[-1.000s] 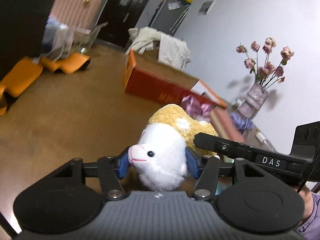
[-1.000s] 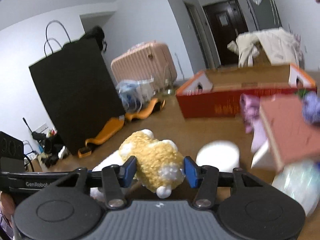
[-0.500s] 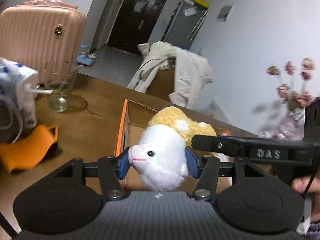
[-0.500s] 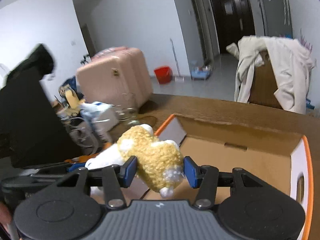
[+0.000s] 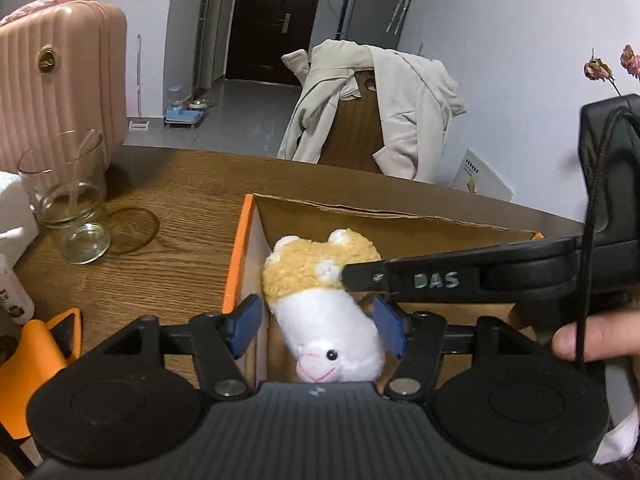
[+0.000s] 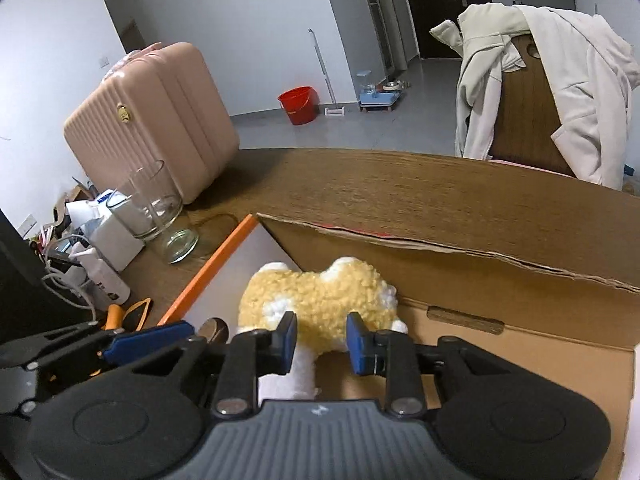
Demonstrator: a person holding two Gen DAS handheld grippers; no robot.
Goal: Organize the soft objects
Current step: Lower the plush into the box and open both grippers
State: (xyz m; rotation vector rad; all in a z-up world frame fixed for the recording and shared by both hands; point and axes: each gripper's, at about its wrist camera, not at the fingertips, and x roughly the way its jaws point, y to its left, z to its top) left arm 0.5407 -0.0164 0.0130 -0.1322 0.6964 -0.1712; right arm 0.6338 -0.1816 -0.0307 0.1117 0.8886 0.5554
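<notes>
Progress: the plush toy [image 5: 320,304] sits over the open cardboard box [image 5: 400,220], inside its orange rim; I judge the carry to the box done and the letting-go under way; whether the toy already rests on the box floor cannot be told
Left tongs [image 5: 318,322]: spreading; the blue pads [image 5: 245,322] stand clear of the white head on both sides, so nothing is pinched
Right tongs [image 6: 322,340]: closing; the blue pads [image 6: 289,340] are narrow, with a fold of the yellow fleece between them; they seem to nip it lightly, though a firm hold cannot be confirmed
Left to do: by my reading, the right tongs must let go so the toy lies free in the box; any other soft things to sort are not in view, so the share of the whole task that remains is unclear
Toy location: just ahead of both tongs, between the left pads and running forward to the right ones; near the box's left wall as the left tongs see it
Long axis: runs from the left tongs away toward the box's far wall
Facing: the white head with its pink snout and black eye points back toward the left tongs and downward; the yellow body with two pale knobs points away, toward the far wall
Surroundings: a drinking glass [image 5: 68,200] stands on the worktop [image 5: 180,200] to the left of the tongs, well apart from the box
</notes>
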